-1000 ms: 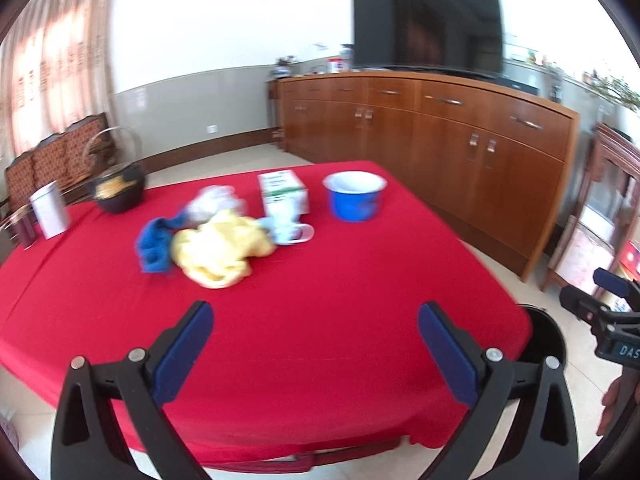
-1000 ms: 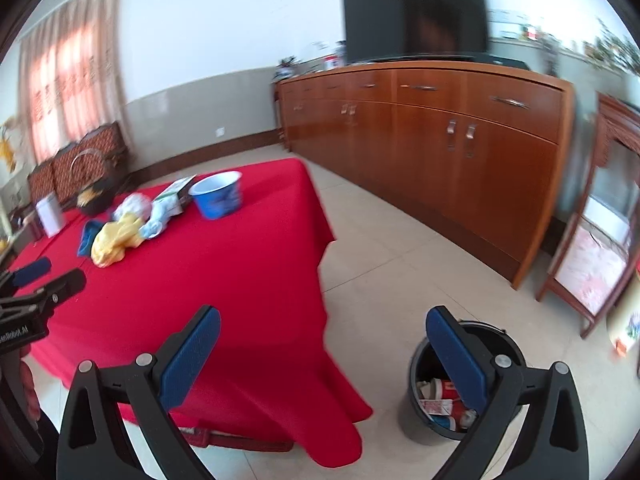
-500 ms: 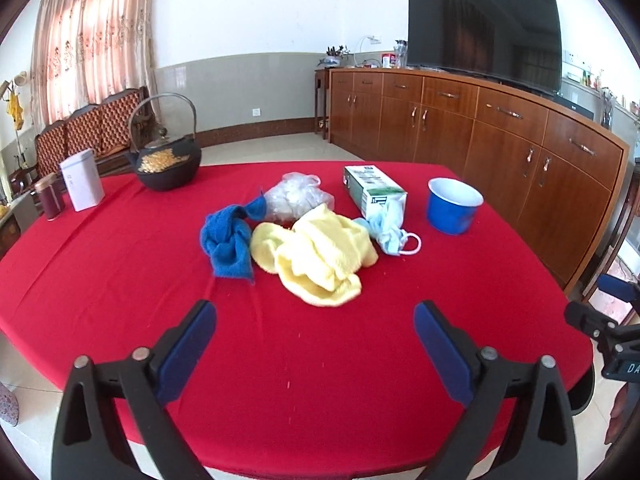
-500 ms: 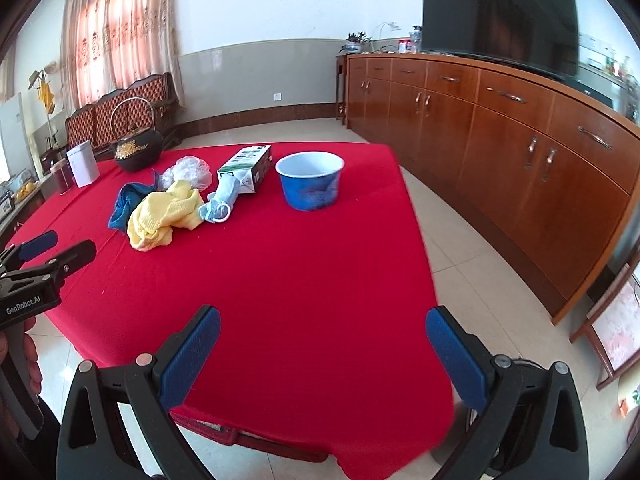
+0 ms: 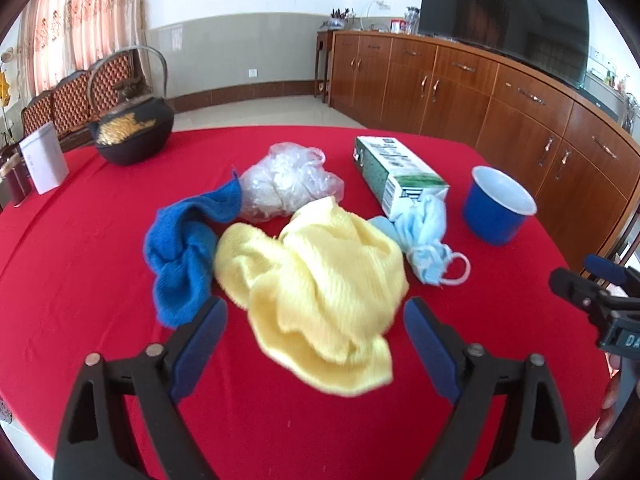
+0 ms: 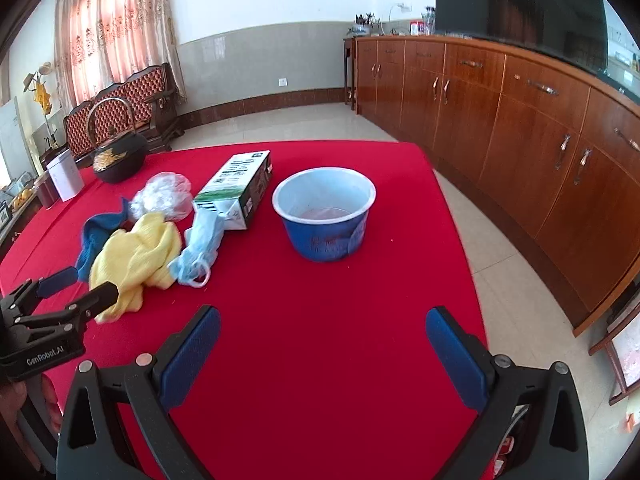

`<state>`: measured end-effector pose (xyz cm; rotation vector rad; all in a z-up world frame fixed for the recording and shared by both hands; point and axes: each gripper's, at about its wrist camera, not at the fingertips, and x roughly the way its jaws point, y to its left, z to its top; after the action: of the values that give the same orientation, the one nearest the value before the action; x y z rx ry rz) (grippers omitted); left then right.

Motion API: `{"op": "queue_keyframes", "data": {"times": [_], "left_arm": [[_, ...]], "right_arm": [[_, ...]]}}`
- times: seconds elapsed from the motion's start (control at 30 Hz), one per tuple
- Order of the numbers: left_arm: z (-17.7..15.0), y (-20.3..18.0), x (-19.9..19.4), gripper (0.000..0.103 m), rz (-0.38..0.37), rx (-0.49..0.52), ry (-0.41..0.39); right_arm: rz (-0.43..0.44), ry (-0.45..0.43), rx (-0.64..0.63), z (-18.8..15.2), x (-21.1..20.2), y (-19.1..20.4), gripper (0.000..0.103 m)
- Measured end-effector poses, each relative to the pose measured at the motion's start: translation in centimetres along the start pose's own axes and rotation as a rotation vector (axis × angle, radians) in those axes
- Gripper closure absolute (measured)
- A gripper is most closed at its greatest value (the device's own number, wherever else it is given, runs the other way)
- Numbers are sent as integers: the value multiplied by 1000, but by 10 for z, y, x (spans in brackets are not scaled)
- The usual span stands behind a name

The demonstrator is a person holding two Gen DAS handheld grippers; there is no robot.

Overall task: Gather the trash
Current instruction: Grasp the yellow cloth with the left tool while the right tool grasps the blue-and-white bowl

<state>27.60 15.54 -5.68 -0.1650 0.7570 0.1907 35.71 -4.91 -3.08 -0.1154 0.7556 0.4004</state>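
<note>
A desk covered with a red cloth (image 5: 100, 240) is seen from two claw-mounted cameras, with a heap of items gathered near its middle.

In the left wrist view, the left claw (image 5: 316, 340) is held low over the near part of the desk, its blue-padded jaws spread but closing. The near edge of a crumpled pale yellow knitted cloth (image 5: 320, 288) lies between the jaws; the pads are not pressed on it. At 9 o'clock of the yellow cloth, touching it, a twisted blue knitted cloth (image 5: 184, 252) is seen. At 12 o'clock of the yellow cloth lies a scrunched clear plastic bag (image 5: 286, 184). At 2 o'clock a light blue disposable face mask (image 5: 426, 236) with a white ear loop is seen, resting against the end of a green and white cardboard carton (image 5: 396, 176) lying on its side. Further to 3 o'clock stands a blue paper bowl with a white inside (image 5: 496, 208), apart from the heap. At the far left of the desk a black iron kettle with a hoop handle (image 5: 132, 128) and a white rectangular tin (image 5: 44, 160) are seen.

In the right wrist view, the right claw (image 6: 324, 348) is held with its jaws spread wide over bare red cloth, nothing between them. The blue bowl stands at 12 o'clock of it, well apart. The heap lies at 10 o'clock.

A long brown wooden sideboard (image 6: 520, 120) runs along the wall at the right, with a black television screen (image 5: 504, 16) above it.
</note>
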Motion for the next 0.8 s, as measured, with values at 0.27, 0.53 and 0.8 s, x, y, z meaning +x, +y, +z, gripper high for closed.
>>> {"op": "queue_keyframes", "data": {"times": [0.27,0.53,0.8], "left_arm": [[12,-9,23,31,-32,20,62],[16,0,24,78,-98,-31,30],[17,-7,3,84,-135,-18,-41]], "right_arm": [[6,80,2,33,64,5,0],[-14,90,23,53,98,2,3],[21,72,39,45,84,-5,27]]}}
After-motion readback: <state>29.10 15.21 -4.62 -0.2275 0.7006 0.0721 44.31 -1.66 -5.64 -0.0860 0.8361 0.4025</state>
